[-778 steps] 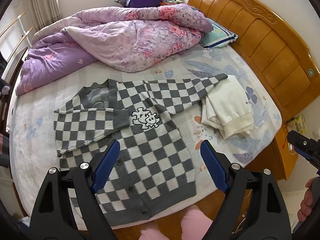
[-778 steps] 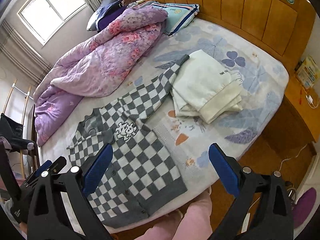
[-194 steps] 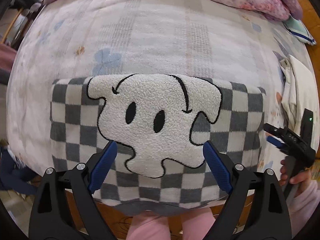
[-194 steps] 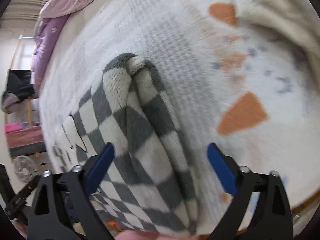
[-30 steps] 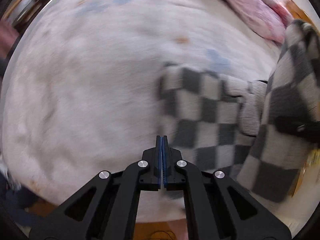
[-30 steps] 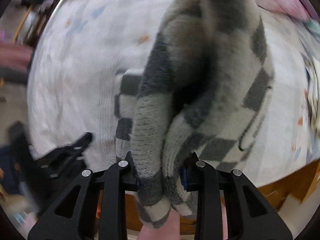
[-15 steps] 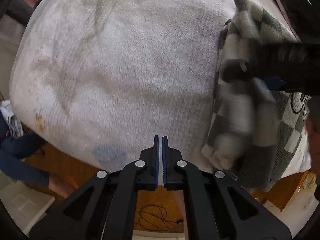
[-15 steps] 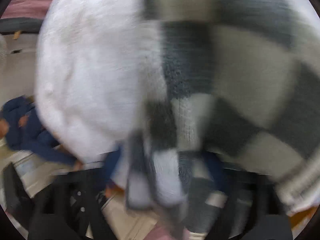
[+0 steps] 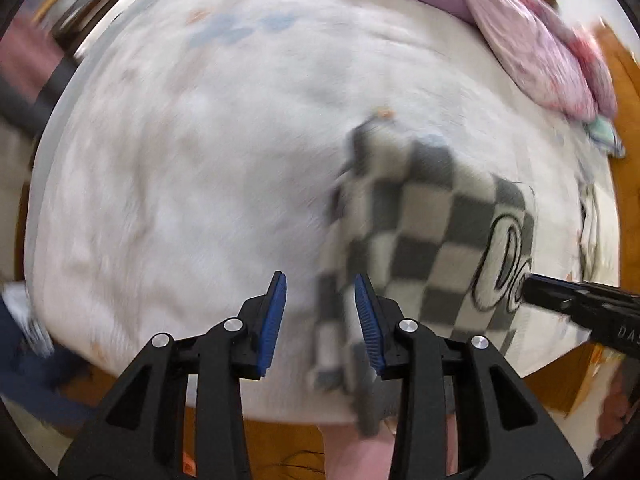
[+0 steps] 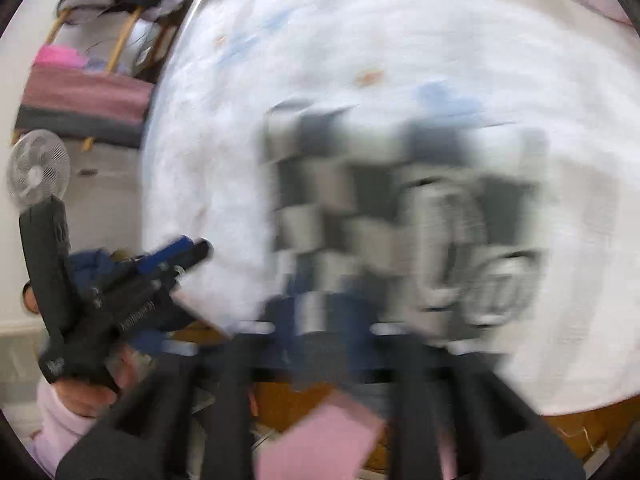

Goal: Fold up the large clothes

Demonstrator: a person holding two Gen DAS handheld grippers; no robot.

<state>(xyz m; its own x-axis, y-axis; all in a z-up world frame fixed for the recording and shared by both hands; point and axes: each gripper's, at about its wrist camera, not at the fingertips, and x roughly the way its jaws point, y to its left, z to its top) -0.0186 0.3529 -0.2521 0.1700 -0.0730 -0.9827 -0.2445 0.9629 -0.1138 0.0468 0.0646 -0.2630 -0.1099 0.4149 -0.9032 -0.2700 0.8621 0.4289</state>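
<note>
The left gripper, whose blue pads were pressed together 0.5 s ago, now stands released with a clear gap between them, holding nothing. The checkered cardigan, lifted and bunched in the right tongs 1 s ago, now lies as a folded block on the white bedsheet, right of centre in the left wrist view, its near corner drooping over the bed edge beside the left gripper's right pad.

The right gripper reaches in from the right edge of that view, its tip over the cardigan's cartoon patch; in its own view it is smeared by motion (I cannot tell whether it is clenched or released).

Only the letters "DAS" read on the right gripper's body. The purple quilt sits at upper right.
</note>
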